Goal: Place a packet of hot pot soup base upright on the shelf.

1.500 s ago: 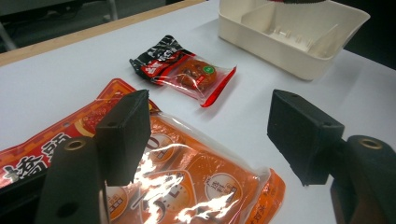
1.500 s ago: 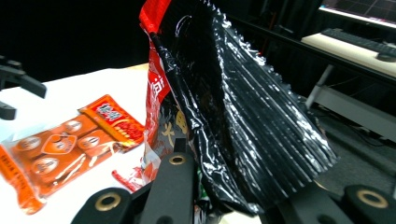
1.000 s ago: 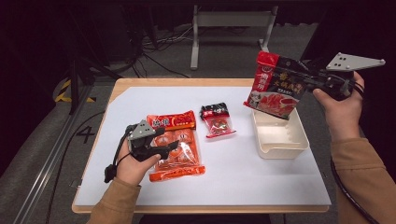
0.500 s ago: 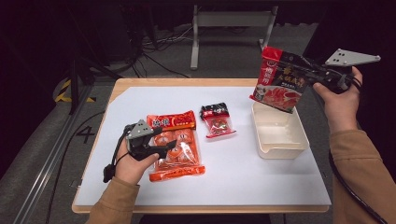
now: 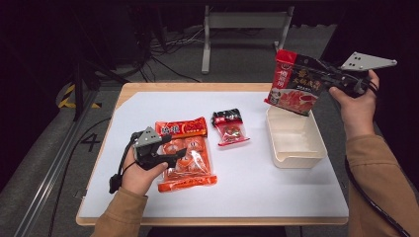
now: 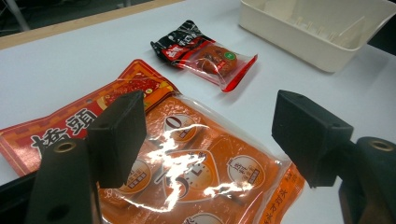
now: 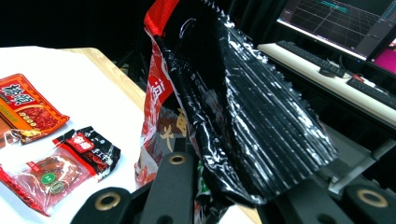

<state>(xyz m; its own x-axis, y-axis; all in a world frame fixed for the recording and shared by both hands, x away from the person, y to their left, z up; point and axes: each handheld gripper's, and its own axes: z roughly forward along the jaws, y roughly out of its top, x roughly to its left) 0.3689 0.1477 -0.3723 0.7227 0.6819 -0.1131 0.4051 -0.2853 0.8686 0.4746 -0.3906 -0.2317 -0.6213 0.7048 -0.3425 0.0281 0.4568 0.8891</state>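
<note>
Hanging pouch [image 5: 294,86] in right tool [image 5: 330,75]

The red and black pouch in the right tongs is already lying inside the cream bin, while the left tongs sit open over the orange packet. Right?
Not quite. The red and black pouch is not in the cream bin yet: the high view shows the right tongs holding it in the air above the bin's far end. The left tongs do sit open over the orange packet.

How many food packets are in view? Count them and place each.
3. The large orange packet lies on the table under the left gripper. The small red-and-black packet lies mid-table. The red-and-black pouch hangs from the right gripper above the cream bin.
</note>
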